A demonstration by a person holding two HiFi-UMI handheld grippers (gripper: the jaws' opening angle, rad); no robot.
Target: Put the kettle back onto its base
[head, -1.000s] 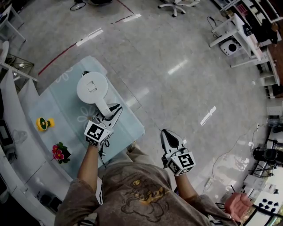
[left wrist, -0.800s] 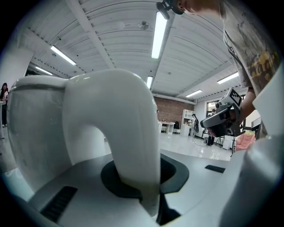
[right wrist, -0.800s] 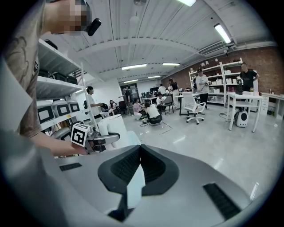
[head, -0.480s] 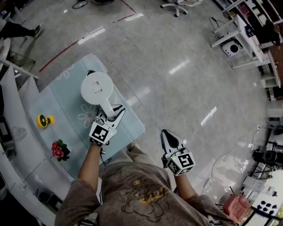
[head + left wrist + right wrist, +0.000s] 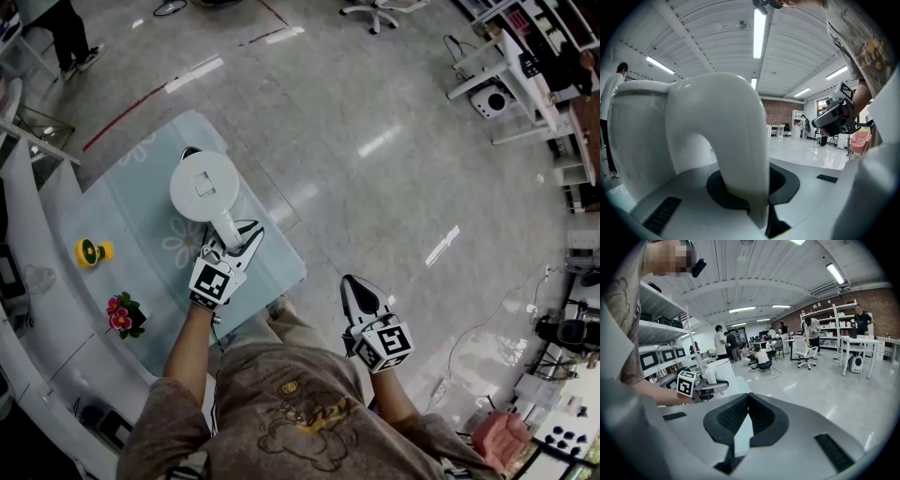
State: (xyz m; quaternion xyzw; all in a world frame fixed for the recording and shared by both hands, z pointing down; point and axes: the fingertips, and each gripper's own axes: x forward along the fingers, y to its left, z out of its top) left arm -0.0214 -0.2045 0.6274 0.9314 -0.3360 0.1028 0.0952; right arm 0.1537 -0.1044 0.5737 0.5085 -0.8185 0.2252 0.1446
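From the head view, the white kettle [image 5: 203, 185] stands over the far part of the pale-blue tabletop [image 5: 131, 211], and its handle [image 5: 223, 225] reaches back to the left gripper [image 5: 238, 236]. Whether it rests on its base cannot be told. A yellow ornament [image 5: 90, 251] and a red flower [image 5: 122, 319] lie to the left on the tabletop. The right gripper [image 5: 356, 289] hangs over the floor [image 5: 375, 141], well apart from the tabletop. In the left gripper view the fingers [image 5: 684, 197] are clenched on the kettle's arched handle, with the kettle's body at the left. In the right gripper view the fingers are pressed together with nothing between them.
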